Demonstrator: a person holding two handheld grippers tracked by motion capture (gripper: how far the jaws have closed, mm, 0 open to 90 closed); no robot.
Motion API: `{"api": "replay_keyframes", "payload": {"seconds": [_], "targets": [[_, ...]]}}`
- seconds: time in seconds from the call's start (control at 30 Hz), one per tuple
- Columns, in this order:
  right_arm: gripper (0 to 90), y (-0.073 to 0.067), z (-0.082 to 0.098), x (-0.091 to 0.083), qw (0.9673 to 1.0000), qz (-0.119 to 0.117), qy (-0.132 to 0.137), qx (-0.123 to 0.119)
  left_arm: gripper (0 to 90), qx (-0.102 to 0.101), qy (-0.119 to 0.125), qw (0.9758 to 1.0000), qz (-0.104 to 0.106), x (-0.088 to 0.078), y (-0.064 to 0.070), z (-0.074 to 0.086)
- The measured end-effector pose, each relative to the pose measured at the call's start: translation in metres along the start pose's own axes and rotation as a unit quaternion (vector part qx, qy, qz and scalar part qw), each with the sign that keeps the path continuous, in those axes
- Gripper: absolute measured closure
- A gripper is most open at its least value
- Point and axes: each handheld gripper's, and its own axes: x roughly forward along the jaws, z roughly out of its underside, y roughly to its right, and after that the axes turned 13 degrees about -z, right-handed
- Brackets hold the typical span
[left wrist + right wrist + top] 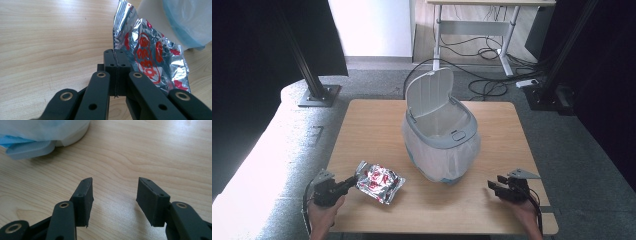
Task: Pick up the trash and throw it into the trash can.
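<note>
The silver foil packet [150, 60] bears red printed characters, circled, too crumpled to read; nothing else carries text.

The left gripper [351, 181] sits near the pale wooden tabletop's [377, 120] front-left corner, its 2 black jaws pressed together. The right gripper [495, 186], near the front-right corner, has jaws spread apart.

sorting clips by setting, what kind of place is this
Probably a lab or office recording space, not a home: a wooden table on grey carpet, black frame stands beside it, and a height-adjustable desk with loose cables behind.
</note>
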Motion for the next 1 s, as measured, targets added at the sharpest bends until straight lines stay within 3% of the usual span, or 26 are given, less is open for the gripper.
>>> {"api": "replay_keyframes", "payload": {"seconds": [0.33,0.5,1.0], "targets": [[44.7,0.002,0.003,0.007,0.9998,0.004,-0.022,0.003,90.0,0.002,0.007,1.0000,0.005,-0.005,-0.002,-0.006],[44.7,0.003,0.004,0.007,0.9998,0.004,-0.018,0.005,90.0,0.000,0.012,0.9999,0.009,-0.007,-0.002,-0.009],[42.1,-0.002,0.004,0.012,0.9991,0.032,-0.023,-0.018,90.0,0.006,0.034,0.9991,0.025,-0.019,0.002,-0.024]]}}
